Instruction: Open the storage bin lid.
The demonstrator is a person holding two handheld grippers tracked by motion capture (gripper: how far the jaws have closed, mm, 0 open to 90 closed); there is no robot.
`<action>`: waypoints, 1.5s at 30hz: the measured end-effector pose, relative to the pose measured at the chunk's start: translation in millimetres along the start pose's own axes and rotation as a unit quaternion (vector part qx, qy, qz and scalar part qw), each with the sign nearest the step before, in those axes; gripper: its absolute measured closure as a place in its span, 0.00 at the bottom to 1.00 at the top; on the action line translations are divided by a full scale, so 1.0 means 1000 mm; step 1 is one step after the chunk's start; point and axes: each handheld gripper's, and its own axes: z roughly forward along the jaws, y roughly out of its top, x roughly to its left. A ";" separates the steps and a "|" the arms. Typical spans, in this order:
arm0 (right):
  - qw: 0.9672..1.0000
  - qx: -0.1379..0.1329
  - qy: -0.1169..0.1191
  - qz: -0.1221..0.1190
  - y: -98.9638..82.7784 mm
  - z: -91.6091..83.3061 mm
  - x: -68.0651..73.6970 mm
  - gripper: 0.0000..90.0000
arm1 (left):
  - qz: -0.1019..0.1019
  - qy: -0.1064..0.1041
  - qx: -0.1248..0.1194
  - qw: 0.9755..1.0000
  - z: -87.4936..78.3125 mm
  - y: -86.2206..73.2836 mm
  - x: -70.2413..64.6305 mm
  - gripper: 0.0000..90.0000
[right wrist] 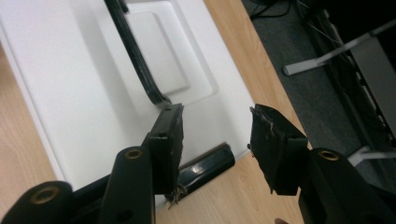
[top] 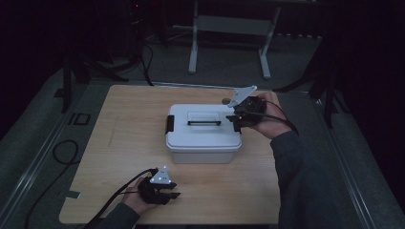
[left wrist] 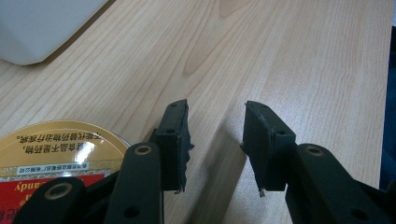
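Your right gripper [top: 234,117] hung at the right end of the white storage box [top: 203,138], which sat near the middle of the wooden table [top: 124,133] with its lid on. In the right gripper view the jaws stood apart with nothing pressed between them: under the gap lay the edge of the lid [right wrist: 70,93] and the black latch [right wrist: 208,165] at that end of the box. The left-hand pad looked to sit just above or against the latch, though from that angle you could not have told whether it touched. The black carry handle [right wrist: 133,56] lay flat in its recess on the lid, beyond the jaws.

Your left gripper [top: 165,190] was well apart from the box, low over the near edge of the table, its jaws pointing toward the right of the high view. They were open too, with bare wood [left wrist: 280,60] showing between the pads. Just beside its left jaw sat a round tin with a gold and red lid [left wrist: 51,154], printed with small characters, not held. A corner of the box [left wrist: 42,25] showed at the top left of the left gripper view.
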 end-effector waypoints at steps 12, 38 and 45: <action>0.999 0.027 0.028 -0.039 0.022 0.002 -0.002 0.63 | -0.001 -0.001 -0.001 1.000 0.000 0.000 0.000 0.67; 0.993 0.063 0.048 -0.089 0.048 0.009 0.003 0.61 | 0.022 0.027 0.006 0.999 0.000 0.000 -0.006 0.66; 0.991 0.070 0.051 -0.104 0.055 0.009 0.006 0.61 | 0.022 0.028 0.005 0.999 0.000 0.000 -0.006 0.66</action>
